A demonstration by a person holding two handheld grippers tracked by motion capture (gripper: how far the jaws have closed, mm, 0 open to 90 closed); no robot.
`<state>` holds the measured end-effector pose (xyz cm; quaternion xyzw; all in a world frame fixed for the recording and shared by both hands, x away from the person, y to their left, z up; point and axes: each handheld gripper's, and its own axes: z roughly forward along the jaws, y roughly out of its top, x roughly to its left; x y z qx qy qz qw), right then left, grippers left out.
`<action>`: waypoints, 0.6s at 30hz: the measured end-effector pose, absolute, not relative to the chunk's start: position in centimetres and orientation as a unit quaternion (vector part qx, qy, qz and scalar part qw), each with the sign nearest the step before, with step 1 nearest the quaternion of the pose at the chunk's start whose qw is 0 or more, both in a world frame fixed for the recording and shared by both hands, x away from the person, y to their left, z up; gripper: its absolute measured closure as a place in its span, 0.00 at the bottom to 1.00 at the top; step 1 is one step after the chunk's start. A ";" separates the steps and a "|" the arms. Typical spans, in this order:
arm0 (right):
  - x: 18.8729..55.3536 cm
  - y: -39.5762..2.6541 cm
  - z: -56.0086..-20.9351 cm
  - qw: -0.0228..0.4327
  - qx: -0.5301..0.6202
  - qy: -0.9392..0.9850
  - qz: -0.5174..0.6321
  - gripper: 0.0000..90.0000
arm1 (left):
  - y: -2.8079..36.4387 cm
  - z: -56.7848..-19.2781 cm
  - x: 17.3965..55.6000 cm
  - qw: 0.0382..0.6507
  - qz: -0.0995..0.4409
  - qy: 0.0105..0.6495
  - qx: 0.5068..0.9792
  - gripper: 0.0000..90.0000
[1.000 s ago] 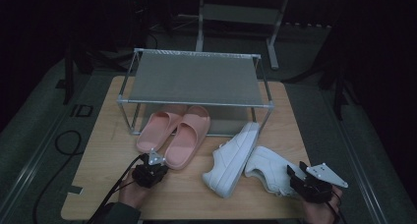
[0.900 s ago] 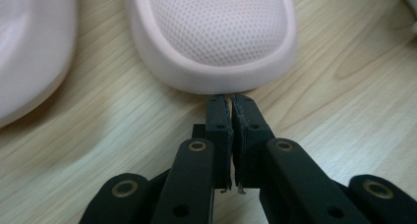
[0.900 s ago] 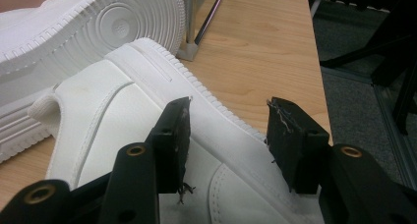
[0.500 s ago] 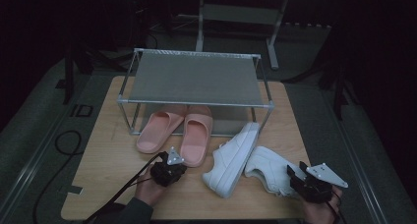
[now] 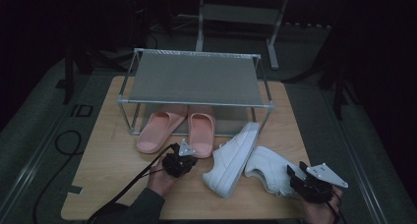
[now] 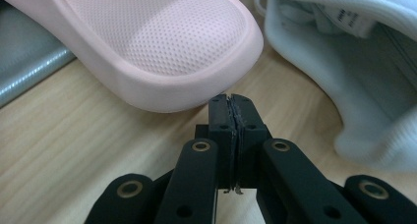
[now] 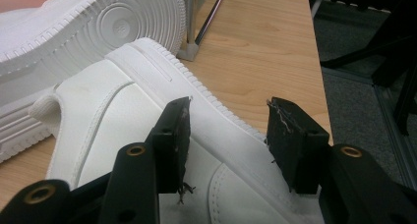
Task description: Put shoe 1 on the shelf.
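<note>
L gripper (image 5: 181,161): fingers (image 6: 220,117) pressed together, holding nothing, tips touching or just short of the rounded heel end of the right-hand pink slipper (image 6: 162,47). Slipper lies straight ahead of the fingers, long axis running away from them toward the rack (image 5: 196,79), toe end tucked under the shelf. Looks like a push w/ closed fingers, not a grasp; judgement only.

R gripper (image 5: 307,181): fingers (image 7: 173,135) spread wide, straddling the near white sneaker (image 7: 147,150), upper between them, not yet closed on it. Sneaker's long axis runs across the fingers, up-left. Second sneaker (image 5: 232,157) lies on its side between the two grippers, sole toward the R one.

Left pink slipper (image 5: 160,130) sits angled, beside its mate, on the wooden surface (image 5: 113,150).

Vs 1.0 s ago: L gripper moved right and forward, from the left slipper's heel to the right one's; right slipper now straighter, further under the shelf. R gripper and sneakers unchanged.
</note>
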<state>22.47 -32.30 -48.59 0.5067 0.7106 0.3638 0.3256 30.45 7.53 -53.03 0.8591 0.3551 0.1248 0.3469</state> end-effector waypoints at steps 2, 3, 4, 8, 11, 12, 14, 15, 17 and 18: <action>22.5 -32.3 -48.6 0.326 0.506 0.711 0.364 0.57 | 7.2 -53.2 30.8 0.348 0.126 0.356 0.858 0.98; 22.5 -32.3 -48.6 0.326 0.506 0.711 0.364 0.57 | 7.1 -53.2 30.9 0.350 0.126 0.357 0.857 0.98; 22.5 -32.3 -48.6 0.326 0.506 0.711 0.364 0.57 | 7.0 -53.3 31.0 0.351 0.127 0.357 0.856 0.98; 22.5 -32.3 -48.6 0.325 0.506 0.711 0.365 0.57 | 6.9 -53.4 32.1 0.349 0.133 0.364 0.854 0.98; 22.5 -32.3 -48.6 0.325 0.506 0.711 0.365 0.57 | 6.9 -53.4 33.1 0.349 0.136 0.371 0.850 0.98; 22.5 -32.3 -48.6 0.325 0.506 0.711 0.365 0.57 | 7.0 -53.4 33.4 0.349 0.136 0.374 0.848 0.98; 22.5 -32.3 -48.6 0.325 0.506 0.711 0.365 0.57 | 6.9 -53.5 34.0 0.349 0.136 0.377 0.847 0.97; 22.5 -32.3 -48.6 0.325 0.506 0.711 0.365 0.57 | 6.8 -53.6 34.2 0.347 0.138 0.378 0.847 0.97; 22.5 -32.4 -48.6 0.325 0.506 0.711 0.365 0.57 | 6.8 -53.7 34.8 0.345 0.140 0.376 0.849 0.97; 22.5 -32.4 -48.6 0.325 0.506 0.711 0.366 0.57 | 6.7 -53.7 35.0 0.344 0.142 0.377 0.848 0.97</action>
